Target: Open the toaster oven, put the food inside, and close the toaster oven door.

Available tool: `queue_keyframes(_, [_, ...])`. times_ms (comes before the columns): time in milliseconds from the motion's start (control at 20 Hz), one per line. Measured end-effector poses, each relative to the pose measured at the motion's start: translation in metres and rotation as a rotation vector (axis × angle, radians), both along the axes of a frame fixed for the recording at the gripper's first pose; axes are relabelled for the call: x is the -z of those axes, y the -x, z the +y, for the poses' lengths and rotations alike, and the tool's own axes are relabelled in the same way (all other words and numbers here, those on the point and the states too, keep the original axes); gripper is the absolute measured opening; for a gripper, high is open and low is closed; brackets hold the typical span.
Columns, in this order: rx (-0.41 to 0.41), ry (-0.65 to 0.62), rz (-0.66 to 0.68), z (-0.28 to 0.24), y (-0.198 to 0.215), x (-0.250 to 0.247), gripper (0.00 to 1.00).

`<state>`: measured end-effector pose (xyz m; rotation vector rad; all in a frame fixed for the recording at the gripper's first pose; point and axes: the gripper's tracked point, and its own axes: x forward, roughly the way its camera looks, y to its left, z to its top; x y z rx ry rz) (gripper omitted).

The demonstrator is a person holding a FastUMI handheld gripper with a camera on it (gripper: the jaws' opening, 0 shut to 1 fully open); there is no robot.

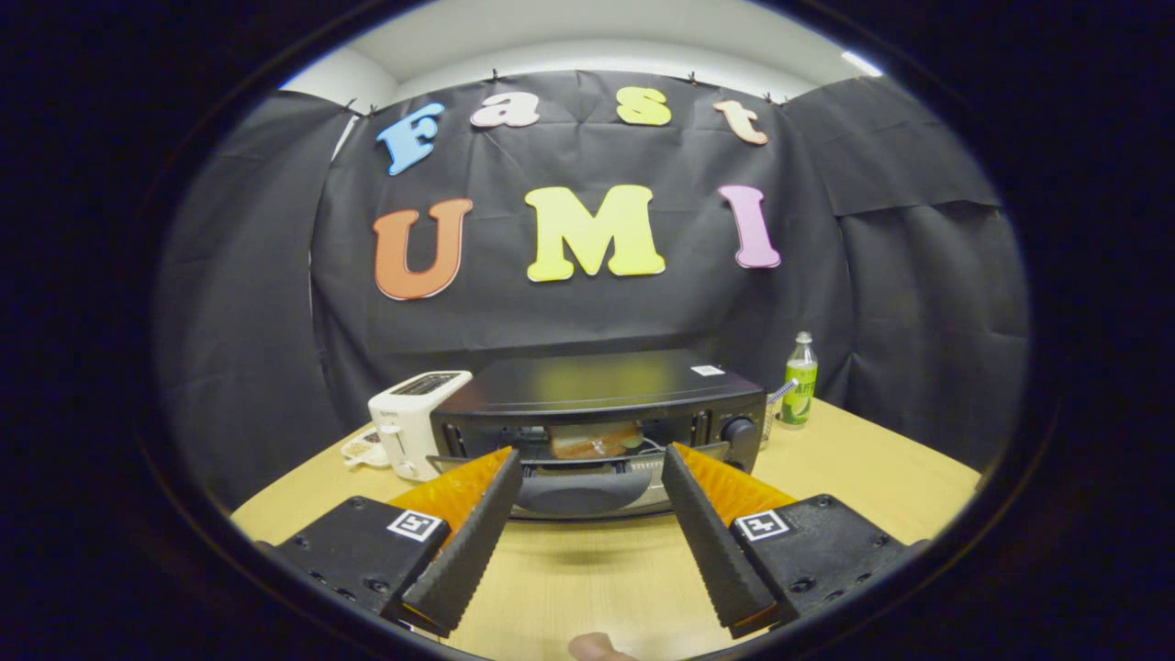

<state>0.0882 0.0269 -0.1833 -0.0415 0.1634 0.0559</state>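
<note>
bottle label | toaster oven sticker | both unreadable

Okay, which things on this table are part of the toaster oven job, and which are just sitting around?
For the job: toaster oven, its open door, food inside, open gripper.
Just lying about: white toaster, green bottle.

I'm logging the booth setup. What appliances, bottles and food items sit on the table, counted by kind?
Appliances: 2, the black toaster oven and the white toaster
Bottles: 1, the green-labelled bottle
Food: 1, the bread inside the open oven
Total: 4
The tongs are open, empty.
</note>
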Motion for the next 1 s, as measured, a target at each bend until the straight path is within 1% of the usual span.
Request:
queue_keyframes(200, [-0.005, 0.004, -0.028, -0.009, 0.017, -0.037, 1.00])
queue_keyframes(600, [0.000, 0.019, -0.066, -0.039, 0.075, -0.106, 1.00])
queue_keyframes(750, [-0.007, 0.027, -0.113, -0.043, 0.094, -0.133, 1.00])
queue_keyframes(1000, [-0.015, 0.012, -0.140, -0.043, 0.119, -0.157, 1.00])
